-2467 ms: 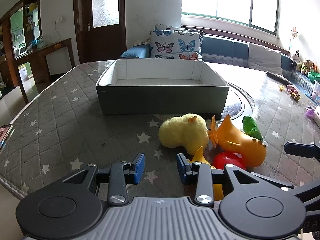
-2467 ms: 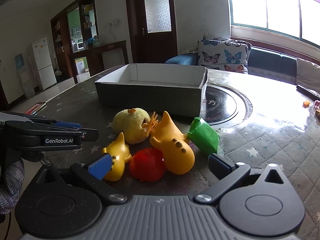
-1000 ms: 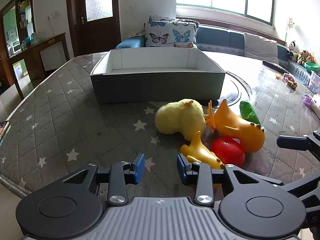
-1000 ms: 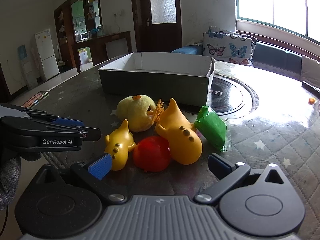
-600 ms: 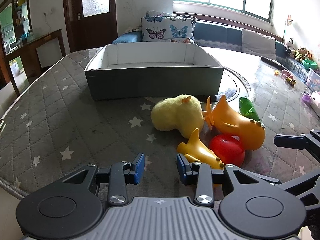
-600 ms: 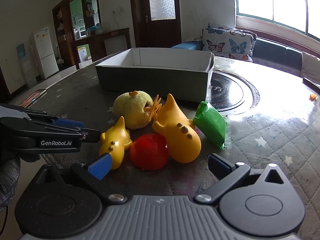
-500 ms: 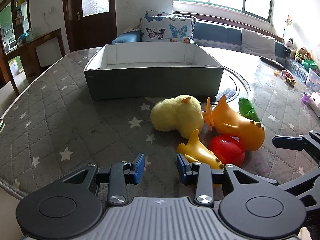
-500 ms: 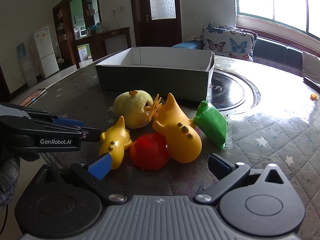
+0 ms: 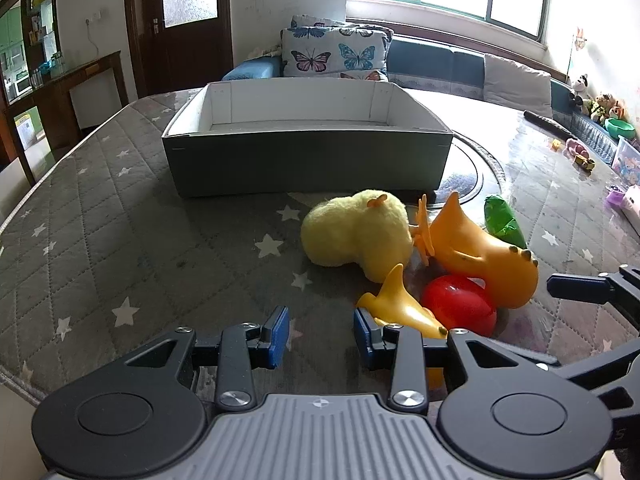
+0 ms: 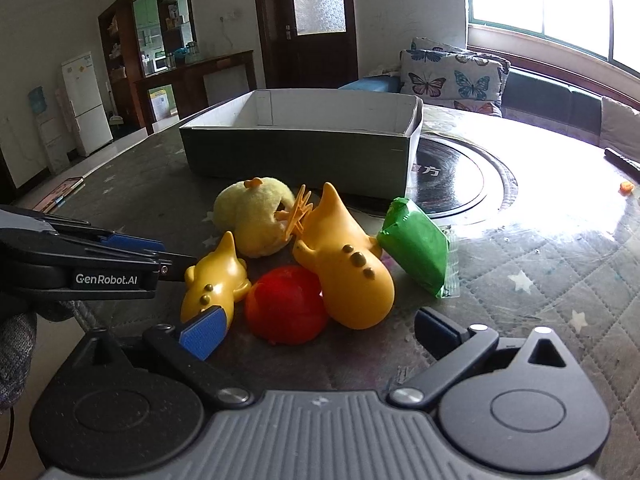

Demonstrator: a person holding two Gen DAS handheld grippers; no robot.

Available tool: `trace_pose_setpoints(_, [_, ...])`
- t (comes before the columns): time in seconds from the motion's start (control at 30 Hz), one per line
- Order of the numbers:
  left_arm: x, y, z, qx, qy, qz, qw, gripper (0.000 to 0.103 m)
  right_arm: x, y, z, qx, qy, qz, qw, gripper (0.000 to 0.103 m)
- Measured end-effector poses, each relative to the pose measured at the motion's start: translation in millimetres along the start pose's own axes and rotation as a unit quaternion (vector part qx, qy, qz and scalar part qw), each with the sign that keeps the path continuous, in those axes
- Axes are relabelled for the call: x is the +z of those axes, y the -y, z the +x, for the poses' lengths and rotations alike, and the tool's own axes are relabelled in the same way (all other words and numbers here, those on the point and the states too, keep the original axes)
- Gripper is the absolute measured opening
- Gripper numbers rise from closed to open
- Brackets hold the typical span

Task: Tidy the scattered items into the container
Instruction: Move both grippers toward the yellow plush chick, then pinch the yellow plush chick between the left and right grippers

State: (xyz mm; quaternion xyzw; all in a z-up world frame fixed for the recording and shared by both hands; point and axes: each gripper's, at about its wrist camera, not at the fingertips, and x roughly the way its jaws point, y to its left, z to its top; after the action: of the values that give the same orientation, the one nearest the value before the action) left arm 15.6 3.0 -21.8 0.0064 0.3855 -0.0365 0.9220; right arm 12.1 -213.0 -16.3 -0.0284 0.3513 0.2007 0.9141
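Note:
A dark grey box (image 9: 308,160) with a white inside stands empty at the table's middle, also in the right wrist view (image 10: 296,152). In front of it lie a yellow plush chick (image 9: 356,236), a large orange toy (image 9: 480,252), a small yellow toy (image 9: 404,312), a red ball (image 9: 458,306) and a green packet (image 9: 502,220). My left gripper (image 9: 320,334) is open and empty, its right finger beside the small yellow toy (image 10: 214,276). My right gripper (image 10: 316,332) is open wide and empty, just short of the red ball (image 10: 286,304).
The table has a grey quilted star cover (image 9: 120,240) and a round glass turntable (image 10: 460,176). A remote (image 9: 548,124) and small toys (image 9: 580,156) lie at the far right. The near table edge runs at the left (image 9: 16,384).
Both grippers have crept forward towards the toys and the box. The toys have not moved. Both grippers stay open.

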Motion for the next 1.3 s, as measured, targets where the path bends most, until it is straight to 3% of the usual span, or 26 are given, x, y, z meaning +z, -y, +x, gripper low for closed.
trace_pose_setpoints(0.4, [9.7, -3.7, 9.8, -0.002, -0.003, -0.002, 1.0, 0.037, 8.3, 6.3, 6.4, 0.001, -0.003, 0.005, 1.0, 0.091])
trace_pose_setpoints(0.97, [26.4, -3.1, 21.5, -0.011, -0.007, 0.0, 0.9999, 0.037, 22.5, 20.6, 11.8, 0.014, -0.005, 0.029, 0.999, 0.075])
trace_pose_setpoints(1.3, [40.6, -13.6, 32.4, -0.015, -0.015, -0.014, 0.9997, 0.037, 47.5, 15.4, 9.4, 0.02, 0.015, 0.005, 1.0, 0.075])
